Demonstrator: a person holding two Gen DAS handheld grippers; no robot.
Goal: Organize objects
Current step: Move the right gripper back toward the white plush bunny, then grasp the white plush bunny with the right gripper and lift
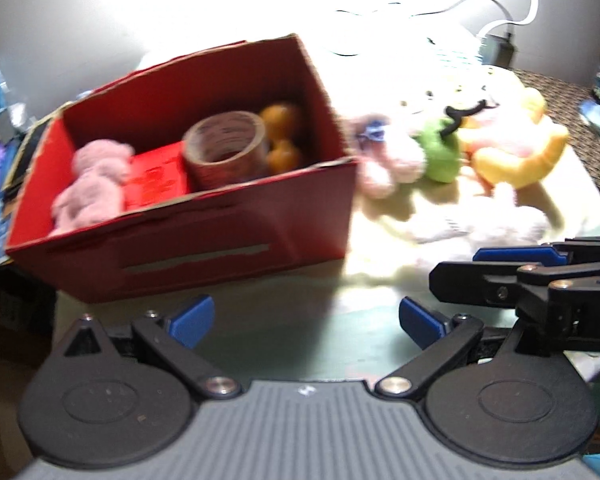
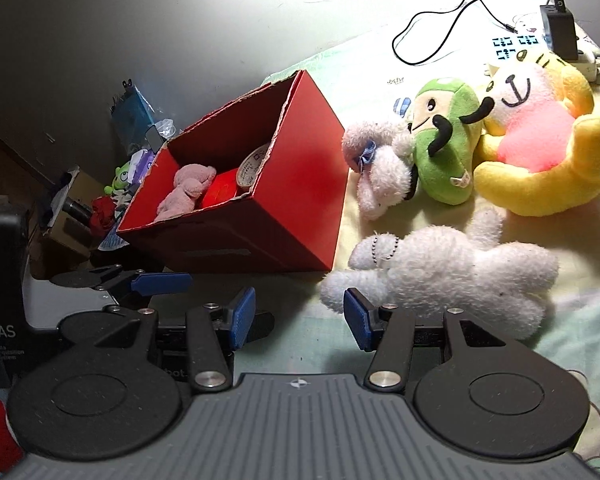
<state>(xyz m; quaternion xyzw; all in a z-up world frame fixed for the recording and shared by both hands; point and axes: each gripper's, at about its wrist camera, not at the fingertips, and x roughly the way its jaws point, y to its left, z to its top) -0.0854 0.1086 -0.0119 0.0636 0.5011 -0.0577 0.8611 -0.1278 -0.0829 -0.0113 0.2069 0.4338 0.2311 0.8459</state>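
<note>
A red cardboard box [image 1: 204, 248] [image 2: 300, 184] stands on the bed sheet. It holds a pink plush [image 1: 92, 184] [image 2: 186, 192], a red packet [image 1: 156, 178], a tape roll [image 1: 226, 148] and orange round things [image 1: 282, 136]. Right of the box lie a pale pink plush [image 2: 376, 168], a green plush [image 2: 444, 144], a yellow and pink plush [image 2: 540, 148] and a white plush [image 2: 452, 272]. My left gripper [image 1: 306, 322] is open and empty in front of the box. My right gripper [image 2: 300, 318] is open and empty, its right finger just short of the white plush.
A charger and black cable [image 2: 556, 28] lie at the back right. Clutter and small boxes [image 2: 116, 184] sit left of the bed. The right gripper also shows at the right edge of the left wrist view [image 1: 540, 276].
</note>
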